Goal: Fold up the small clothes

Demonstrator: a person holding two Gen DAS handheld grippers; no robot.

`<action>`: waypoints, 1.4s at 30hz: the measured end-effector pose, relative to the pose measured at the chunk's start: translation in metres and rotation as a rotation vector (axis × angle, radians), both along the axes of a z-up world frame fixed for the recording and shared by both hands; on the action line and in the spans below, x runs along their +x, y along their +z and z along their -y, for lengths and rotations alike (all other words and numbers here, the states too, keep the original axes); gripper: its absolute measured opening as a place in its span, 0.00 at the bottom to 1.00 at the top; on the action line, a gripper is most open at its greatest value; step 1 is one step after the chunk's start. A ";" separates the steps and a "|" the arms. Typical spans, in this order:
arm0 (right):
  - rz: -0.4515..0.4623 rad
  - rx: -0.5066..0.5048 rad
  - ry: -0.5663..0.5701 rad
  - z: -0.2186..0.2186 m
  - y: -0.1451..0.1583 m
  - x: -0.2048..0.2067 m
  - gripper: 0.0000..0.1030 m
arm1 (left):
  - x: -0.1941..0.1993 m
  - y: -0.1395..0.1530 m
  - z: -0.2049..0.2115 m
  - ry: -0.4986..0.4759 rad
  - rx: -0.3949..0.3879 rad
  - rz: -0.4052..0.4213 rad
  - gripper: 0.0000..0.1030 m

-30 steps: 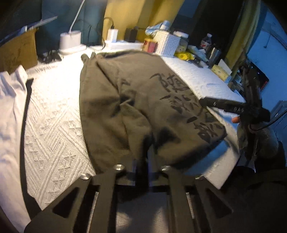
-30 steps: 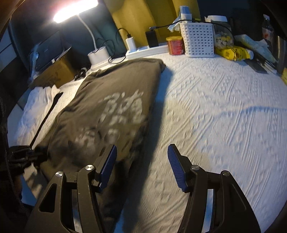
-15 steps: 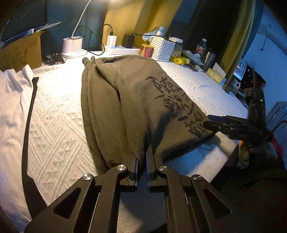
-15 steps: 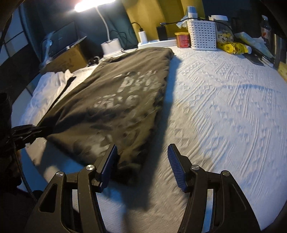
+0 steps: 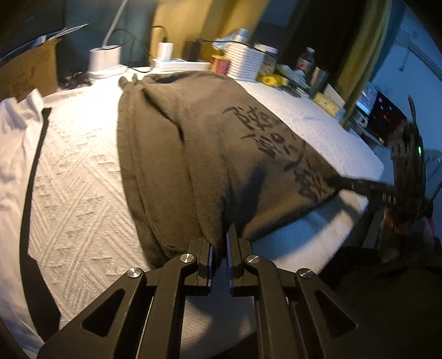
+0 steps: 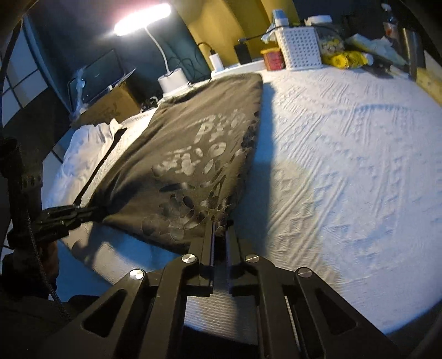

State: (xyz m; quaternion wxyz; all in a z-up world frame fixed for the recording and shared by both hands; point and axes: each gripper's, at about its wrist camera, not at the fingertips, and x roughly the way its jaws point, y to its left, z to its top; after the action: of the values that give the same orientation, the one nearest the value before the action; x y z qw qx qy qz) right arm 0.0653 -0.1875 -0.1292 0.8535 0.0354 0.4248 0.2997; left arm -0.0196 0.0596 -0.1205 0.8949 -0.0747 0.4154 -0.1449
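Olive-brown T-shirt (image 5: pixel 199 154) with dark printed characters lies lengthwise on the white textured bedspread (image 5: pixel 83 176), its near hem at the bed's near edge. Left gripper (image 5: pixel 223 237) angles downward, jaws pinched together on the hem's left corner, soft cloth bunching in long folds above its black fingers. Right gripper (image 6: pixel 219 229) tilts down likewise at the opposite corner — its jaws have just been closing and now clamp the thin fabric edge, where the print shows pale and patchy. A white garment (image 5: pixel 16 143) with a dark strip lies crumpled beside the shirt — a perforated white basket (image 6: pixel 299 51) and a lit lamp (image 6: pixel 143 19) stand beyond.
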 end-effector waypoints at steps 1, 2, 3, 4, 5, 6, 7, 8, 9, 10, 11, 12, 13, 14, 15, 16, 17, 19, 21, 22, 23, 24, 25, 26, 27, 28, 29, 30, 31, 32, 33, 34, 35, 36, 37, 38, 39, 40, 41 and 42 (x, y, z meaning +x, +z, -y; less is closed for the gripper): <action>0.008 -0.014 0.001 0.000 0.002 -0.001 0.07 | -0.002 0.000 0.003 -0.011 0.011 -0.001 0.06; 0.019 -0.031 0.002 0.000 0.004 -0.003 0.07 | -0.003 0.000 0.006 -0.024 0.018 -0.002 0.06; 0.026 -0.044 -0.003 0.002 0.005 -0.004 0.07 | -0.004 0.000 0.008 -0.038 0.018 -0.004 0.06; 0.027 -0.057 -0.008 0.003 0.005 -0.005 0.07 | -0.004 0.000 0.011 -0.048 0.015 -0.006 0.06; 0.028 -0.068 -0.012 0.005 0.004 -0.006 0.07 | -0.004 0.000 0.012 -0.056 0.009 -0.010 0.06; 0.028 -0.075 -0.017 0.008 0.002 -0.006 0.07 | -0.003 -0.001 0.013 -0.061 0.004 -0.015 0.07; 0.025 -0.083 -0.023 0.009 -0.001 -0.006 0.07 | -0.003 -0.001 0.015 -0.065 0.004 -0.017 0.07; 0.023 -0.092 -0.025 0.010 -0.003 -0.007 0.07 | -0.003 0.000 0.017 -0.064 0.008 -0.016 0.07; 0.021 -0.102 -0.026 0.011 -0.006 -0.008 0.07 | -0.003 0.001 0.018 -0.057 0.014 -0.011 0.07; 0.019 -0.109 -0.029 0.011 -0.009 -0.010 0.07 | -0.004 0.003 0.018 -0.043 0.019 0.001 0.07; 0.026 -0.117 -0.028 0.010 -0.010 -0.013 0.07 | -0.005 0.008 0.017 -0.020 0.020 0.024 0.08; 0.036 -0.127 -0.025 0.009 -0.010 -0.015 0.07 | -0.006 0.011 0.014 -0.001 0.012 0.042 0.12; 0.042 -0.136 -0.022 0.008 -0.009 -0.017 0.07 | -0.007 0.015 0.011 0.016 -0.004 0.057 0.16; 0.044 -0.139 -0.021 0.008 -0.009 -0.017 0.07 | -0.008 0.017 0.009 0.029 -0.017 0.070 0.28; 0.042 -0.135 -0.023 0.009 -0.009 -0.017 0.07 | -0.007 0.019 0.006 0.047 -0.027 0.082 0.43; 0.041 -0.132 -0.024 0.010 -0.009 -0.017 0.07 | -0.006 0.019 0.005 0.055 -0.032 0.083 0.49; 0.043 -0.132 -0.025 0.009 -0.009 -0.017 0.07 | -0.005 0.019 0.004 0.060 -0.038 0.081 0.52; 0.043 -0.132 -0.025 0.009 -0.009 -0.018 0.07 | 0.000 0.018 0.005 0.059 -0.039 0.074 0.52; 0.038 -0.124 -0.024 0.011 -0.009 -0.018 0.07 | 0.005 0.014 0.009 0.064 -0.015 0.054 0.52; 0.038 -0.123 -0.024 0.011 -0.010 -0.018 0.07 | 0.009 0.010 0.012 0.075 0.020 0.035 0.52; 0.039 -0.123 -0.025 0.011 -0.010 -0.019 0.07 | 0.010 0.006 0.015 0.083 0.060 0.020 0.53; 0.040 -0.124 -0.025 0.011 -0.010 -0.019 0.07 | 0.011 0.001 0.019 0.082 0.100 0.006 0.53; 0.042 -0.125 -0.026 0.011 -0.010 -0.018 0.07 | 0.011 -0.003 0.021 0.073 0.114 0.003 0.53; 0.042 -0.125 -0.026 0.012 -0.010 -0.018 0.07 | 0.009 -0.003 0.023 0.073 0.122 0.006 0.54; 0.041 -0.121 -0.028 0.013 -0.010 -0.017 0.07 | 0.009 -0.003 0.023 0.074 0.127 0.001 0.54; 0.039 -0.116 -0.030 0.013 -0.010 -0.017 0.07 | 0.009 -0.003 0.023 0.073 0.130 -0.005 0.55; 0.039 -0.114 -0.030 0.013 -0.011 -0.017 0.07 | 0.010 -0.004 0.024 0.068 0.137 -0.009 0.57; 0.043 -0.115 -0.028 0.013 -0.012 -0.017 0.07 | 0.010 -0.004 0.026 0.060 0.147 -0.012 0.62; 0.051 -0.118 -0.025 0.012 -0.012 -0.018 0.07 | 0.011 -0.005 0.031 0.046 0.168 -0.016 0.65; 0.059 -0.120 -0.022 0.012 -0.013 -0.018 0.07 | 0.012 -0.006 0.036 0.033 0.194 -0.018 0.70; 0.059 -0.116 -0.025 0.012 -0.013 -0.018 0.07 | 0.012 -0.007 0.041 0.020 0.224 -0.023 0.74; 0.056 -0.108 -0.029 0.013 -0.013 -0.019 0.07 | 0.013 -0.008 0.045 0.014 0.247 -0.024 0.75; 0.053 -0.101 -0.031 0.014 -0.014 -0.018 0.07 | 0.013 -0.008 0.045 0.016 0.245 -0.026 0.75; 0.054 -0.098 -0.031 0.014 -0.014 -0.018 0.07 | 0.013 -0.008 0.043 0.017 0.233 -0.027 0.75; 0.056 -0.096 -0.031 0.014 -0.014 -0.018 0.07 | 0.012 -0.007 0.041 0.014 0.225 -0.023 0.75; 0.063 -0.093 -0.033 0.014 -0.014 -0.019 0.07 | 0.012 -0.007 0.041 0.009 0.222 -0.019 0.75; 0.074 -0.093 -0.036 0.013 -0.014 -0.020 0.07 | 0.011 -0.007 0.040 0.008 0.218 -0.016 0.75; 0.081 -0.098 -0.035 0.012 -0.014 -0.019 0.09 | 0.011 -0.007 0.039 0.010 0.210 -0.015 0.75; 0.088 -0.109 -0.032 0.009 -0.014 -0.018 0.10 | 0.011 -0.006 0.038 0.011 0.195 -0.014 0.75; 0.089 -0.117 -0.030 0.007 -0.013 -0.017 0.12 | 0.011 -0.004 0.037 0.011 0.172 -0.010 0.75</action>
State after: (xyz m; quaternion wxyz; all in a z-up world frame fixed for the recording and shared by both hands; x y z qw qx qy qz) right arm 0.0483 -0.1950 -0.1424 0.8766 -0.0217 0.4025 0.2629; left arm -0.0083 0.0221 -0.1244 0.8967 -0.0008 0.4305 -0.1033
